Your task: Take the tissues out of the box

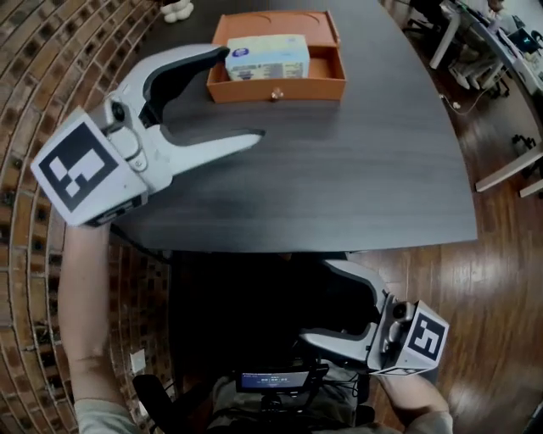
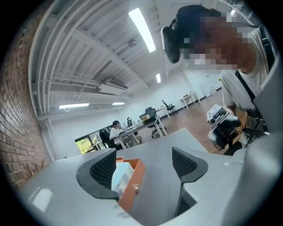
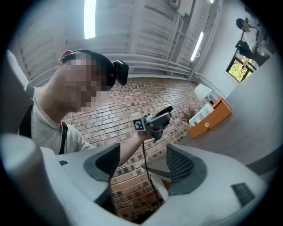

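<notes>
An orange box point(image 1: 276, 86) with a small knob on its front wall stands open-topped at the far middle of the dark table. A pale blue-and-white tissue pack point(image 1: 267, 58) lies inside it. My left gripper point(image 1: 243, 93) hovers over the table just left of the box, open, with nothing between its jaws; its upper finger reaches toward the pack. In the left gripper view the box point(image 2: 135, 187) and the pack point(image 2: 120, 176) show between the spread jaws of the left gripper point(image 2: 143, 170). My right gripper point(image 1: 316, 303) hangs open and holds nothing, below the table's near edge.
The table point(image 1: 365, 178) has a curved near edge. A white object point(image 1: 176, 10) sits at its far left corner. Brick-patterned floor lies to the left, wooden floor and office desks point(image 1: 501, 51) to the right. A dark device point(image 1: 271, 379) sits at the person's lap.
</notes>
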The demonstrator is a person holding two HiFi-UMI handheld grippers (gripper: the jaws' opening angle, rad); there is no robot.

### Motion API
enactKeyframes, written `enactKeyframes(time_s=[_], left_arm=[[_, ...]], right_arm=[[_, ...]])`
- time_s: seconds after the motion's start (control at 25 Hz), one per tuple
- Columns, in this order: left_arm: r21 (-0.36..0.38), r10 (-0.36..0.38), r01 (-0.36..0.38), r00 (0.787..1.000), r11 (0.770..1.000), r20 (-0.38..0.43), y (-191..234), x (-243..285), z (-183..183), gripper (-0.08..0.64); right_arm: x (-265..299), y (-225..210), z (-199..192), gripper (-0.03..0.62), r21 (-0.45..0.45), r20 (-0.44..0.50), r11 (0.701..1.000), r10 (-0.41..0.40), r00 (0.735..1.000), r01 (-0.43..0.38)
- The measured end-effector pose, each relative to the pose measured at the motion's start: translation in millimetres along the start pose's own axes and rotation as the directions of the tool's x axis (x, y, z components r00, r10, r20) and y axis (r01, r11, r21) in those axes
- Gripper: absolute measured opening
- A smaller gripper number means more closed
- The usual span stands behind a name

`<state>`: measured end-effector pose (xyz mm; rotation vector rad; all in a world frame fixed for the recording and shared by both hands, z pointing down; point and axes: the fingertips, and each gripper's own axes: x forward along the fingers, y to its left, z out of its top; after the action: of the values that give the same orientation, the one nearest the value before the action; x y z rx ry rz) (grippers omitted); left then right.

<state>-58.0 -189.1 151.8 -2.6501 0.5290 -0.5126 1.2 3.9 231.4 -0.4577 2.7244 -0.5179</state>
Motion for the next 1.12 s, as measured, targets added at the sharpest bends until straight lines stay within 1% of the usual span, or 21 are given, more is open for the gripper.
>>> enactKeyframes(time_s=[0.08, 0.12, 0.16, 0.2, 0.24, 0.28, 0.36, 0.48, 0.52, 0.6, 0.64, 0.68, 0.72, 0.8, 0.88, 0.96, 1.0, 1.04, 1.08, 1.12], left_arm=[[-0.010, -0.018, 0.017, 1.000, 1.000, -0.023, 39.5, 27.8, -3.9, 0.425], [-0.014, -0.025, 0.024, 0.998, 1.000, -0.053, 58.3, 40.7, -11.3, 0.437], [-0.021, -0.038, 0.037, 0.995, 0.999, -0.093, 74.2, 52.6, -21.2, 0.437], [-0.035, -0.060, 0.056, 0.989, 0.998, -0.138, 86.6, 62.9, -32.7, 0.455], [-0.054, -0.088, 0.079, 0.979, 0.995, -0.185, 95.7, 71.3, -45.1, 0.456], [-0.070, -0.121, 0.108, 0.965, 0.992, -0.232, 101.6, 78.0, -57.3, 0.456], [-0.088, -0.196, 0.177, 0.930, 0.980, -0.312, 106.9, 89.6, -75.7, 0.456], [-0.119, -0.305, 0.280, 0.874, 0.952, -0.378, 107.5, 105.1, -87.1, 0.459], [-0.132, -0.335, 0.308, 0.852, 0.942, -0.403, 105.5, 108.1, -92.6, 0.476], [-0.142, -0.367, 0.341, 0.804, 0.929, -0.468, 102.9, 112.2, -108.5, 0.486], [-0.140, -0.370, 0.349, 0.785, 0.927, -0.496, 103.8, 114.7, -115.8, 0.486], [-0.138, -0.371, 0.352, 0.772, 0.926, -0.516, 105.2, 117.6, -121.7, 0.486], [-0.143, -0.376, 0.355, 0.765, 0.924, -0.524, 105.8, 120.2, -126.2, 0.485], [-0.174, -0.404, 0.370, 0.755, 0.913, -0.517, 102.8, 121.5, -131.6, 0.448], [-0.196, -0.431, 0.387, 0.748, 0.901, -0.504, 100.0, 119.5, -132.1, 0.390], [-0.190, -0.432, 0.392, 0.746, 0.900, -0.507, 101.1, 117.8, -131.1, 0.379], [-0.183, -0.425, 0.388, 0.749, 0.903, -0.508, 102.5, 116.9, -129.9, 0.373], [-0.177, -0.416, 0.381, 0.759, 0.908, -0.501, 104.8, 115.7, -126.9, 0.370], [-0.172, -0.405, 0.369, 0.775, 0.913, -0.485, 108.0, 113.9, -121.0, 0.368], [-0.166, -0.391, 0.355, 0.799, 0.920, -0.458, 112.0, 111.3, -111.7, 0.368]], right_arm=[[1.3, -1.8, -0.5, 0.334, -0.002, 0.006, 1.000, 0.003, 1.000, -0.003], [2.0, -2.8, -0.6, 0.333, -0.002, 0.010, 1.000, 0.004, 1.000, -0.004], [2.4, -3.3, -0.5, 0.333, 0.001, 0.012, 1.000, 0.004, 1.000, -0.004], [2.2, -3.3, -0.3, 0.333, 0.005, 0.013, 1.000, 0.004, 1.000, -0.004], [1.7, -2.9, 0.1, 0.333, 0.012, 0.013, 1.000, 0.005, 1.000, -0.005], [0.9, -2.5, 0.8, 0.330, 0.018, 0.012, 1.000, 0.006, 1.000, -0.006], [-0.6, -2.5, 1.9, 0.330, 0.028, 0.016, 1.000, 0.008, 1.000, -0.008], [-0.5, -5.7, 2.9, 0.327, 0.032, 0.029, 0.999, 0.008, 1.000, -0.009], [-0.6, -6.3, 3.3, 0.325, 0.037, 0.031, 0.999, 0.008, 0.999, -0.010], [-1.3, -6.7, 4.5, 0.324, 0.046, 0.035, 0.999, 0.010, 0.999, -0.012], [-1.4, -7.4, 5.2, 0.324, 0.047, 0.038, 0.999, 0.010, 0.999, -0.011], [-1.4, -8.2, 5.7, 0.322, 0.046, 0.041, 0.999, 0.008, 0.999, -0.010], [-1.5, -8.8, 6.0, 0.322, 0.046, 0.041, 0.999, 0.007, 0.999, -0.009], [-1.4, -8.7, 6.1, 0.321, 0.050, 0.038, 0.999, 0.006, 0.999, -0.008], [-0.7, -8.6, 6.7, 0.322, 0.051, 0.038, 0.999, 0.006, 0.999, -0.008], [-0.8, -8.6, 6.9, 0.321, 0.049, 0.039, 0.999, 0.005, 0.999, -0.007], [-1.3, -8.3, 6.5, 0.321, 0.048, 0.038, 0.999, 0.005, 0.999, -0.007], [-1.7, -7.8, 6.2, 0.321, 0.047, 0.037, 0.999, 0.005, 0.999, -0.006], [-1.7, -7.2, 5.9, 0.321, 0.045, 0.035, 0.999, 0.005, 0.999, -0.007], [-1.5, -6.8, 5.6, 0.321, 0.042, 0.033, 0.999, 0.005, 0.999, -0.007]])
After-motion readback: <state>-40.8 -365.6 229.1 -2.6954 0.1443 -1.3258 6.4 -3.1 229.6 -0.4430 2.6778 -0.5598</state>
